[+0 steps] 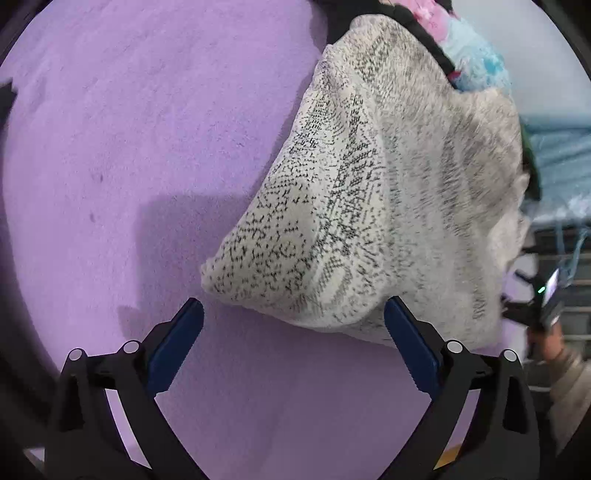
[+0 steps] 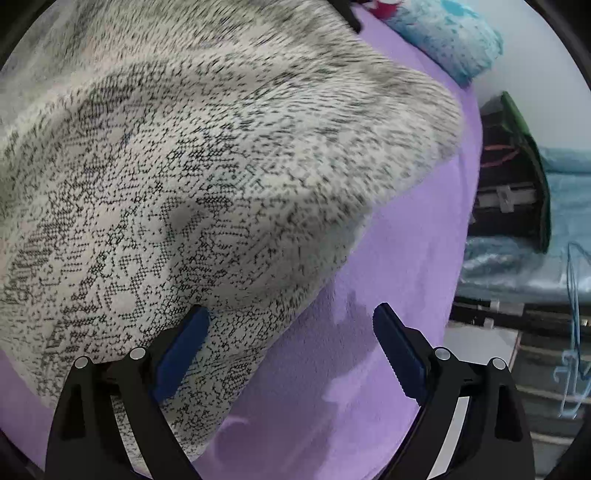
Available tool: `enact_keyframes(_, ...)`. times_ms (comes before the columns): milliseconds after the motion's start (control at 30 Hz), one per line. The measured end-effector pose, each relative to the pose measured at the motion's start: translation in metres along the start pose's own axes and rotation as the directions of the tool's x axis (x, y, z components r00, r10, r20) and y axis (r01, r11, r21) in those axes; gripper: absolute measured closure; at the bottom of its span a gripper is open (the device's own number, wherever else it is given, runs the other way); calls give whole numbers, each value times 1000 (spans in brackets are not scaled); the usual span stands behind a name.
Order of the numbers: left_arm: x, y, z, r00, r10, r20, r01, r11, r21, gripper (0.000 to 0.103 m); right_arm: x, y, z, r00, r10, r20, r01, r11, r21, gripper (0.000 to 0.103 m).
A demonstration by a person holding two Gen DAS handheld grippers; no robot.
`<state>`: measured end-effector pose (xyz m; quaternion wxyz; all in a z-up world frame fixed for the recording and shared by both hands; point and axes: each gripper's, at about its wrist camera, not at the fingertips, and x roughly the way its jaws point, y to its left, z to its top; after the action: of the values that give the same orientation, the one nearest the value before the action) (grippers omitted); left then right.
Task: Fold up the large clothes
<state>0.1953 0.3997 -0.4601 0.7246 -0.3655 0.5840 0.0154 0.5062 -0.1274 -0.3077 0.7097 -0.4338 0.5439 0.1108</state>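
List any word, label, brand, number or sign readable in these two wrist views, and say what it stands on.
None can be read in either view.
The speckled knit garment carries only a black-and-cream pattern, no lettering.
The purple cover is plain.
The blue printed bundle shows blotches, no words.
The dark case beside the bed shows no legible label.

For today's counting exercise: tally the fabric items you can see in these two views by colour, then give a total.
Cream, black-speckled knit garment: 1
Purple bed cover: 1
Light blue patterned bundle: 1
Pink fabric piece: 1
Total: 4
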Motion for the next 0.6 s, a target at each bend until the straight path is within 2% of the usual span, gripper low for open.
enact_keyframes(100,-1,20,-4,992,-128,-10,125,984,-130,9,-25,7,-5,999,-22,26,21,1000,9,15)
enact_keyframes(167,1,35,-5,976,-216,-10,208,950,-235,9,-41,11,-9,998,-13,54,11,1000,25,14)
enact_keyframes(233,4,45,-8,952,-305,4,293,912,-288,9,-56,15,-14,998,10,68,-14,998,67,14)
enact_keyframes(300,8,55,-13,940,-341,13,326,887,-327,8,-73,20,-28,995,73,73,-85,982,169,14)
enact_keyframes(367,12,65,-15,920,-391,24,371,849,-375,8,-93,34,-52,984,151,90,-171,945,278,14)
enact_keyframes(433,14,77,-15,902,-431,39,407,815,-413,9,-112,52,-72,975,204,90,-223,918,329,14)
enact_keyframes(500,16,82,-10,890,-454,43,429,801,-418,8,-123,79,-102,964,261,56,-262,886,382,13)
enact_keyframes(600,17,91,2,866,-499,43,470,782,-410,8,-136,113,-152,924,382,-1,-326,790,520,13)
